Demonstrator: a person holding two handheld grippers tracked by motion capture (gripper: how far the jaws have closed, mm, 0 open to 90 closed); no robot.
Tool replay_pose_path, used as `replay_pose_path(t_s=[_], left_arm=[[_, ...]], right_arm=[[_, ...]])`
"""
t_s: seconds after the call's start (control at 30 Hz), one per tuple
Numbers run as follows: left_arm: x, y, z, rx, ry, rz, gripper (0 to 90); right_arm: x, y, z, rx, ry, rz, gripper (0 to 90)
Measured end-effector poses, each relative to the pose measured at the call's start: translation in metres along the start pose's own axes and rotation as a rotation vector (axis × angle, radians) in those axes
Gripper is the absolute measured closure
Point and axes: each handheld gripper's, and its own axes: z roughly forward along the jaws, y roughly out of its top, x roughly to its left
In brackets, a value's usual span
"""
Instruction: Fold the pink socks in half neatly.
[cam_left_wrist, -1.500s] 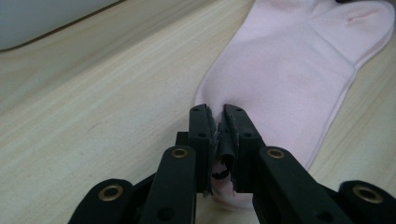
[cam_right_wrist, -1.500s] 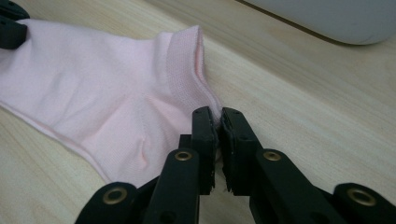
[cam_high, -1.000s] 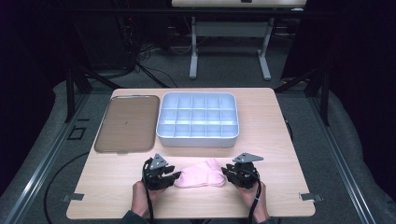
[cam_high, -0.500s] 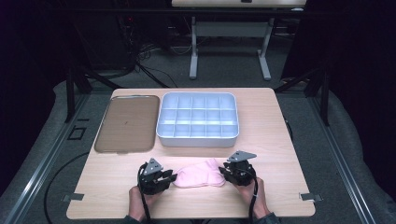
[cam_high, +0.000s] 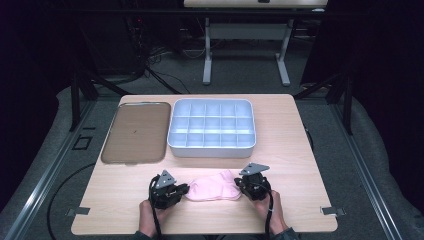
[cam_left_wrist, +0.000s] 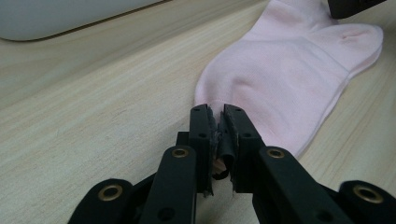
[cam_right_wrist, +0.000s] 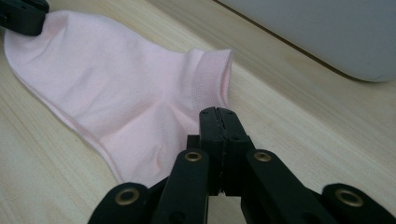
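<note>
A pale pink sock (cam_high: 212, 186) lies flat on the wooden table near its front edge, between the two hand-held grippers. My left gripper (cam_high: 184, 190) is at the sock's left end. Its jaws have just been closing and now pinch the sock's edge (cam_left_wrist: 289, 70) at their tips (cam_left_wrist: 216, 112). My right gripper (cam_high: 239, 184) is at the right end by the cuff. Its jaws have just closed fully together (cam_right_wrist: 217, 112) on the sock's edge (cam_right_wrist: 116, 93). Each gripper view catches the other gripper's black tip at the sock's far end.
A grey tray (cam_high: 212, 150) with several compartments stands just beyond the sock at the table's middle. A flat brown tray (cam_high: 135, 132) lies to its left. The table's front edge is close behind both hands.
Both grippers' jaws have closed onto the two ends of the sock. The hands have stayed almost in place, and the sock still lies flat.
</note>
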Motion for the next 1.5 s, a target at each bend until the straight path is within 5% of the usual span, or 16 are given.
replay_pose_path(t_s=[0.13, 0.3, 0.63, 1.0, 1.5], left_arm=[[0.000, 0.000, 0.000, 0.001, -0.007, -0.013, 81.8], [0.000, 0.000, 0.000, 0.002, -0.004, -0.008, 81.8], [0.001, 0.000, 0.000, 0.003, -0.010, -0.017, 81.9], [0.000, 0.000, 0.000, 0.003, -0.005, -0.013, 81.9], [0.001, 0.000, 0.000, 0.003, -0.009, -0.015, 81.9]], right_arm=[[-0.003, 0.007, 0.001, -0.016, 0.017, 0.006, 74.4], [-0.004, 0.014, 0.008, 0.003, 0.017, 0.009, 69.7], [-0.002, 0.016, 0.013, 0.032, 0.030, -0.029, 85.4], [-0.002, 0.021, 0.000, 0.003, 0.039, -0.012, 85.6], [0.016, 0.045, -0.021, -0.005, 0.134, -0.003, 85.7]])
